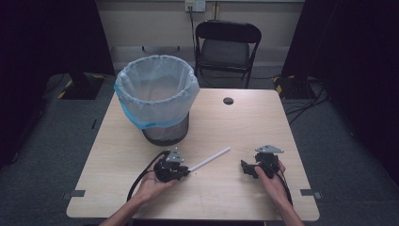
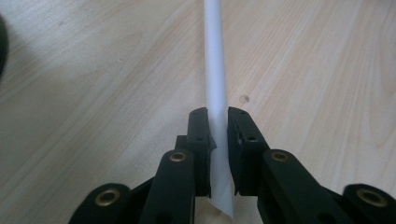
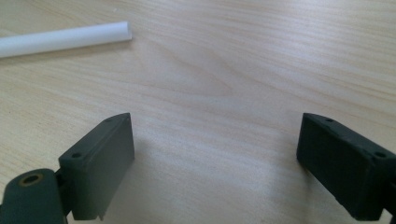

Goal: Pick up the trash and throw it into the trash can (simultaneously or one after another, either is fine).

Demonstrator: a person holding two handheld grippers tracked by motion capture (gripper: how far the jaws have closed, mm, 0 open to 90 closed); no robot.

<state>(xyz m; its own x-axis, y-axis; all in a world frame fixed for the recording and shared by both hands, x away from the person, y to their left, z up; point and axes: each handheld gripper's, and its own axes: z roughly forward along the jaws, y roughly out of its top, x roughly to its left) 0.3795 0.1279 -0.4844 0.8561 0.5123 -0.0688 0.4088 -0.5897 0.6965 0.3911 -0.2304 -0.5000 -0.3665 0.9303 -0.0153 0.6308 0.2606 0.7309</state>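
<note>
clamping one end of the white tube (image 2: 215, 70), the left claw (image 1: 187, 172) held it pointing away toward the bin (image 1: 157, 96); the right claw (image 3: 215, 163) gaped wide, nothing between its jaws.

1 white tube (image 1: 210, 159), 1 bin (image 1: 157, 96), 1 chair (image 1: 226, 46)

A slim white tube (image 1: 210, 160), smooth and straight like rolled paper, lies on the wooden table (image 1: 235, 122) in front of the lined waste bin (image 1: 157, 96). Its far end is open and round; its near end looks flattened and cut slantwise.
</note>
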